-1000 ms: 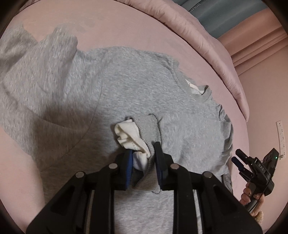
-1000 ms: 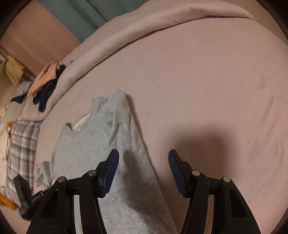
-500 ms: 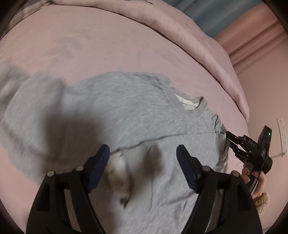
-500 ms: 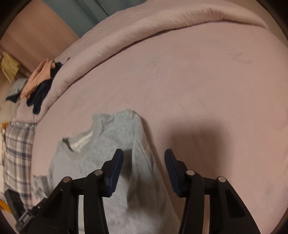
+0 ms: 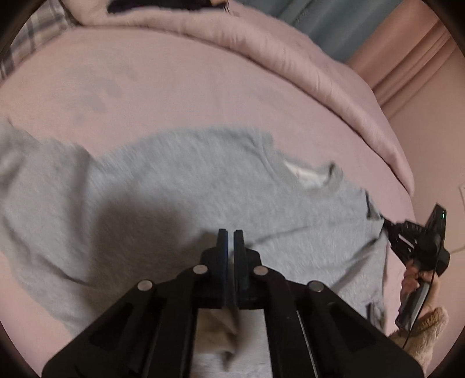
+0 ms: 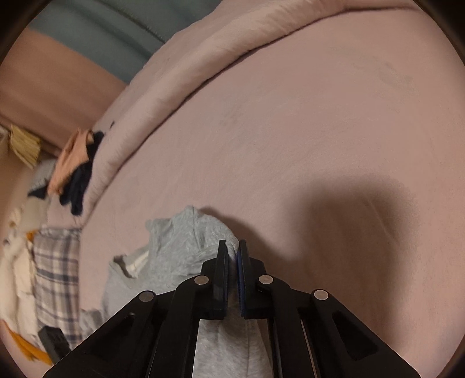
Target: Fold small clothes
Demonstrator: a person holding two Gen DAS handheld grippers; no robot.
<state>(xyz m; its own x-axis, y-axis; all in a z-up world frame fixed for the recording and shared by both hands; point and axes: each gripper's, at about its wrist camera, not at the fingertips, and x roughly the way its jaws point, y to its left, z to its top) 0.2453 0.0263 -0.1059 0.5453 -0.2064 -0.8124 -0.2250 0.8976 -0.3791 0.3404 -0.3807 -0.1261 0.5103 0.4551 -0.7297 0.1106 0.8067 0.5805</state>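
Observation:
A small grey sweatshirt (image 5: 162, 186) lies spread on the pink bed, its neck with a white label (image 5: 305, 174) to the right. My left gripper (image 5: 231, 232) is shut over the sweatshirt's near part, with a bunch of its fabric (image 5: 216, 328) caught between the jaws. My right gripper (image 6: 232, 247) is shut on the sweatshirt's edge (image 6: 200, 229) and lifts it into a peak. The right gripper also shows in the left wrist view (image 5: 389, 229), at the garment's right edge.
A rolled pink duvet (image 5: 290, 61) runs along the far side of the bed. A pile of clothes (image 6: 75, 171) and a plaid cloth (image 6: 55, 279) lie at the left. A curtain (image 6: 101, 26) hangs behind.
My left gripper let go of the cuff, opened, then shut again on the sweatshirt's fabric. My right gripper closed from open onto the sweatshirt's edge and raised it.

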